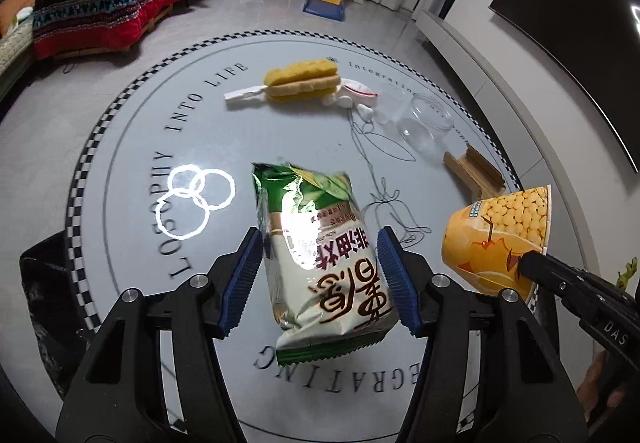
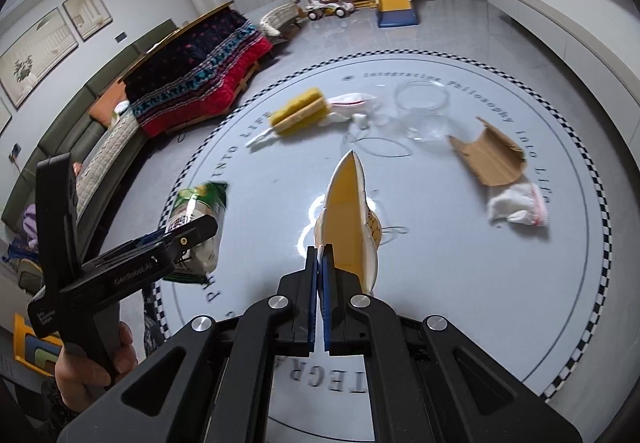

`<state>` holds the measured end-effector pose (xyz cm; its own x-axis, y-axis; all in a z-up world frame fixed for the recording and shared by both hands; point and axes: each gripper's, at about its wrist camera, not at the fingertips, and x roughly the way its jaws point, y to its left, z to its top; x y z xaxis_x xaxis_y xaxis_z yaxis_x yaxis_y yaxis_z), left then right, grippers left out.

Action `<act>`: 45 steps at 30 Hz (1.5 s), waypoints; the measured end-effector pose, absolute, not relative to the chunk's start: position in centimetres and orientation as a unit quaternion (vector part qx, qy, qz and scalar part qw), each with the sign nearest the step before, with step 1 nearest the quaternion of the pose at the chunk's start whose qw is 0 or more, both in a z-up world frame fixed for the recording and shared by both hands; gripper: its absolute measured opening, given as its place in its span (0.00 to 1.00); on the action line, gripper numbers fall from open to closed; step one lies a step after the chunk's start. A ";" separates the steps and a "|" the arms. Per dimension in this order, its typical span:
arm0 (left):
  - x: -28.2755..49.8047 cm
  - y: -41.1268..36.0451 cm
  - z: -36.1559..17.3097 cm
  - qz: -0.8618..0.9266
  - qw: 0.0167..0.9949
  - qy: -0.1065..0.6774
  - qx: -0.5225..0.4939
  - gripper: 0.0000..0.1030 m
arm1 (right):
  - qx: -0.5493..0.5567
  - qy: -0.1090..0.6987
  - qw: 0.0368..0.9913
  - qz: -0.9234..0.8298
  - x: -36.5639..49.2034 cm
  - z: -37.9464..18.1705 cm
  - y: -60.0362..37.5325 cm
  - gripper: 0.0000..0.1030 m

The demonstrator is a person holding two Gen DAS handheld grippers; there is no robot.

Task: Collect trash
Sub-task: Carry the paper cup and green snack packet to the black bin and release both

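Snack bag (image 1: 324, 263) hangs over the round tabletop (image 1: 132, 131) clamped in the left hand-held gripper (image 1: 320, 279), right hand-held gripper (image 2: 320, 275) pinching the yellow carton (image 2: 352, 219); keep both squeezed until over the bin.

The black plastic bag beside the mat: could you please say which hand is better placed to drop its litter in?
Left, likely: the left gripper, gripping the green-white snack packet, hangs nearer the black plastic bag.
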<state>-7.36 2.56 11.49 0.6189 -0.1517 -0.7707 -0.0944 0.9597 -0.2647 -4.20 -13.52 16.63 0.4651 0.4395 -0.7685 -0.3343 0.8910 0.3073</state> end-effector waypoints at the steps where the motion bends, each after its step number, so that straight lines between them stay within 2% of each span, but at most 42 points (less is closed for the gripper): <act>1: -8.1 3.4 11.7 -0.011 0.892 0.430 -0.138 0.55 | 0.055 0.466 0.852 0.232 -4.4 16.6 -12.7 0.03; 4: -10.6 6.3 12.4 0.005 0.901 0.412 -0.136 0.52 | 0.039 0.470 0.846 0.250 -5.5 16.5 -9.0 0.03; 5: -11.4 7.3 12.4 0.011 0.902 0.409 -0.135 0.47 | 0.032 0.470 0.845 0.254 -5.8 16.5 -7.9 0.03; 6: -11.9 8.3 12.3 0.014 0.901 0.410 -0.139 0.36 | 0.026 0.469 0.844 0.258 -6.1 16.5 -6.8 0.03; 8: -12.2 10.0 11.4 0.015 0.893 0.424 -0.152 0.26 | 0.013 0.467 0.843 0.268 -6.8 16.7 -4.5 0.03; 13: -12.9 10.9 9.4 0.012 0.884 0.446 -0.137 0.26 | -0.009 0.456 0.846 0.277 -7.8 17.5 -1.7 0.03; 23: -11.6 8.0 6.8 -0.012 0.874 0.475 -0.108 0.26 | 0.009 0.458 0.849 0.263 -7.0 17.5 -3.5 0.03; 25: -11.2 7.6 6.0 -0.011 0.869 0.485 -0.101 0.53 | 0.013 0.461 0.848 0.262 -6.7 17.2 -3.9 0.03; 26: -11.1 7.4 5.6 -0.008 0.869 0.486 -0.096 0.85 | 0.014 0.462 0.847 0.262 -6.5 17.0 -4.0 0.03; 27: -11.1 7.2 5.4 -0.002 0.873 0.480 -0.089 0.90 | 0.015 0.463 0.847 0.262 -6.5 16.9 -4.1 0.03; 38: -9.1 5.8 2.3 0.003 0.863 0.502 -0.048 0.90 | 0.023 0.474 0.841 0.260 -5.1 15.7 -4.9 0.03; 45: -8.3 5.4 1.0 0.003 0.860 0.509 -0.038 0.76 | 0.028 0.480 0.838 0.257 -4.3 14.9 -5.1 0.03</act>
